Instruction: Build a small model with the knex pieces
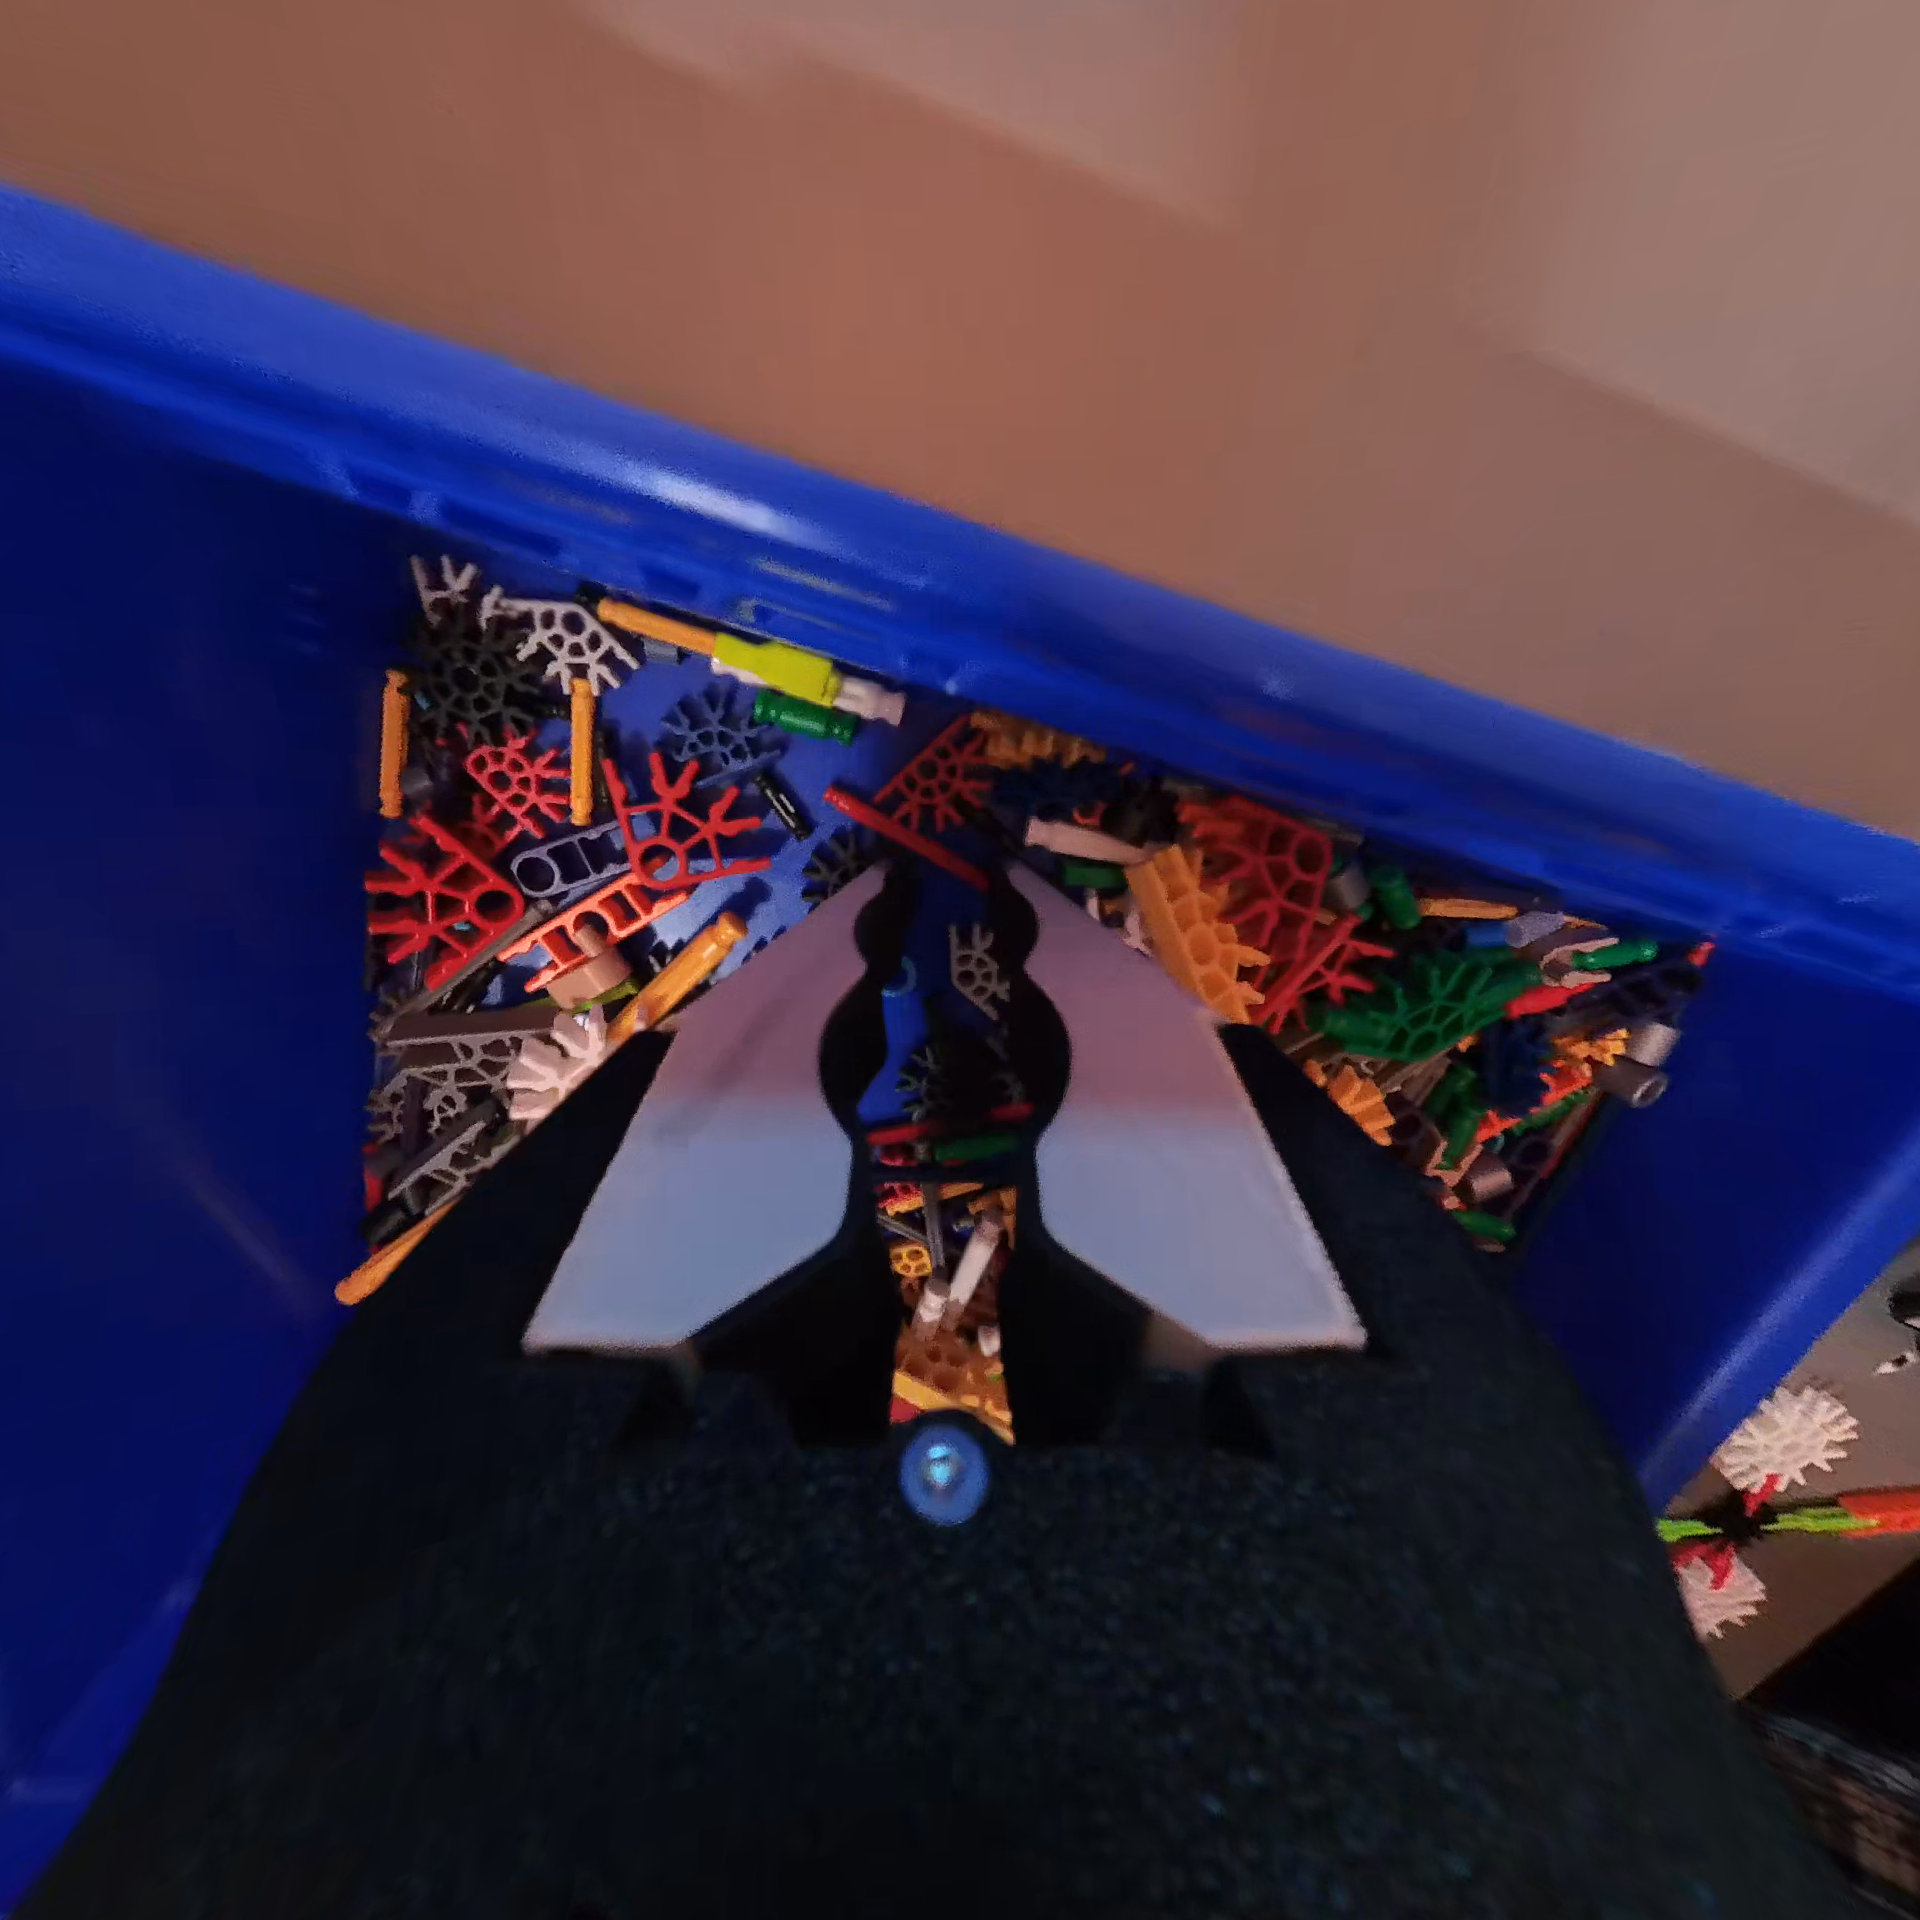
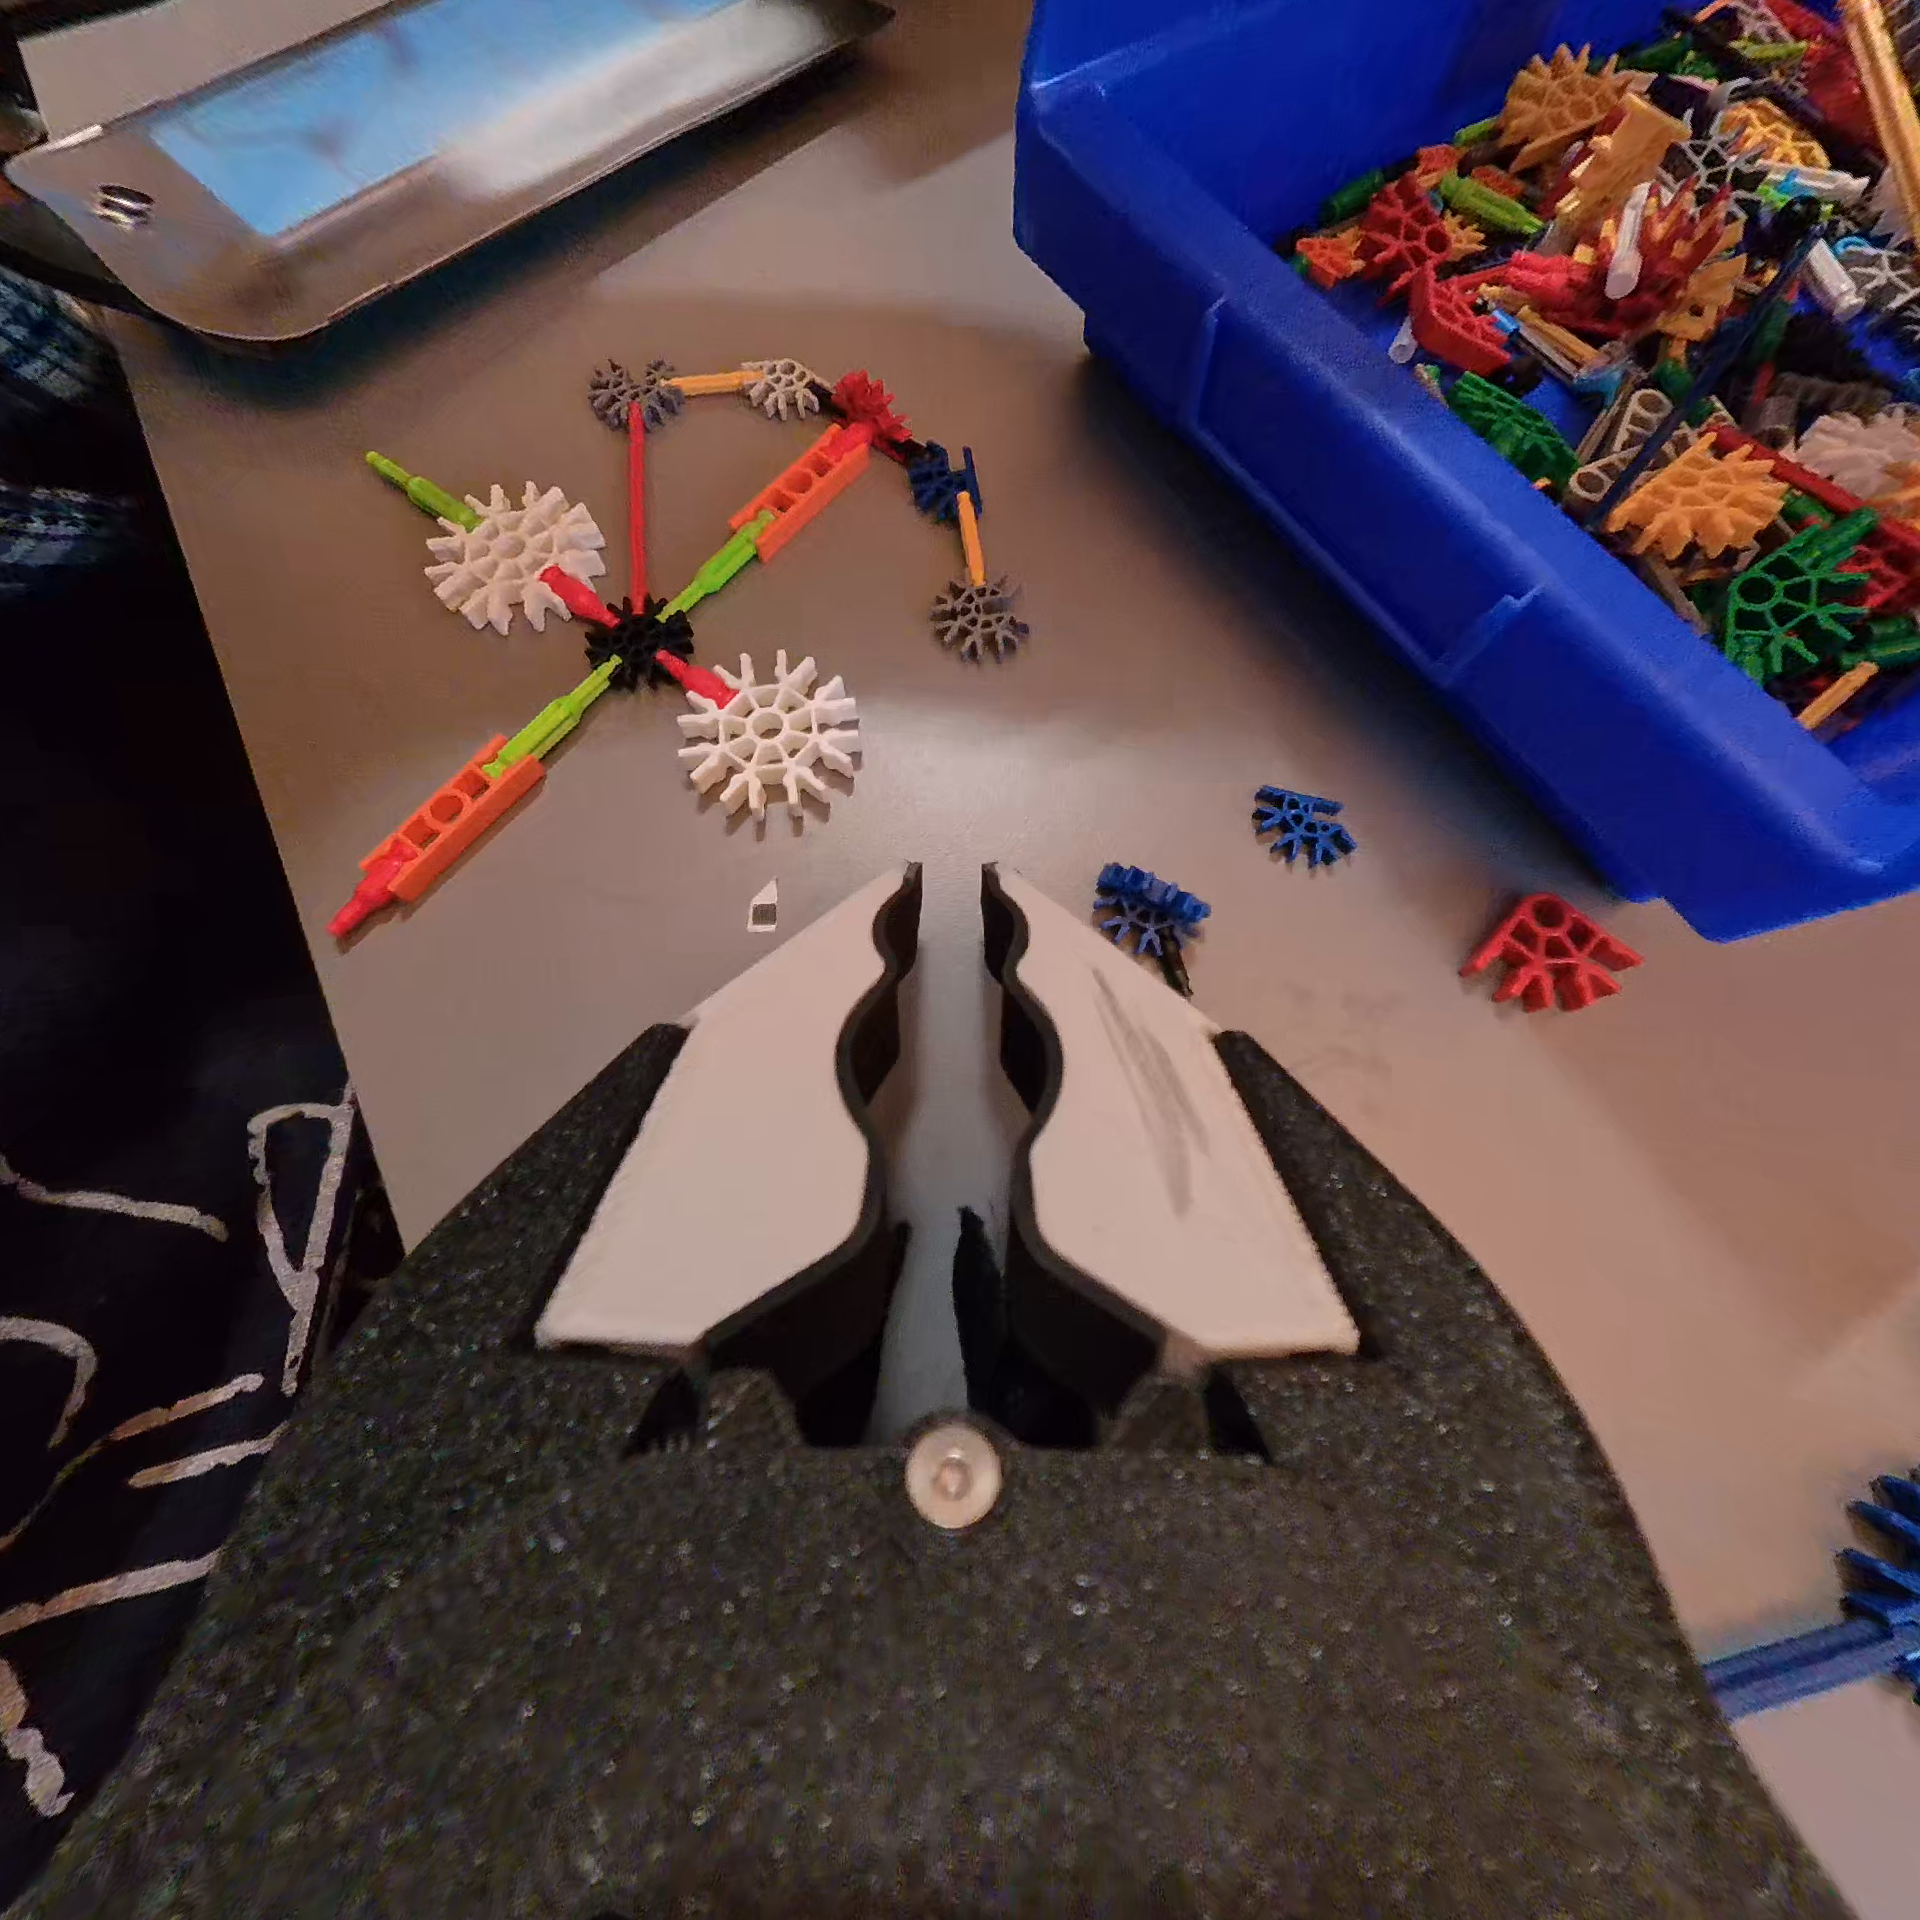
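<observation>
My left gripper [image 1: 943, 868] is down inside a blue bin [image 1: 1039, 613], its tips just above a heap of coloured construction-toy rods and connectors [image 1: 1299, 914]. Its jaws stand a narrow gap apart, and a thin red rod [image 1: 904, 831] lies across just beyond the tips; nothing is clearly gripped. My right gripper [image 2: 951, 873] hovers over the brown table, almost closed and empty. Nearest to it are a blue connector [image 2: 1148, 906] and a white round connector [image 2: 769, 732] that belongs to a flat built assembly with a black hub [image 2: 636, 636].
The blue bin [image 2: 1351, 468] sits at the right of the table. Loose on the table are a second blue connector [image 2: 1304, 826], a red connector [image 2: 1548, 951] and a blue piece [image 2: 1860, 1621]. A shiny flat device [image 2: 416, 135] lies at the back left. Dark patterned cloth [image 2: 125, 1143] borders the table's left edge. My right fingertips sit around 25 cm from my left ones. To the white round connector [image 2: 769, 732]: right tips about 5 cm, left tips about 30 cm. It is also in sight in the left wrist view [image 1: 1795, 1443].
</observation>
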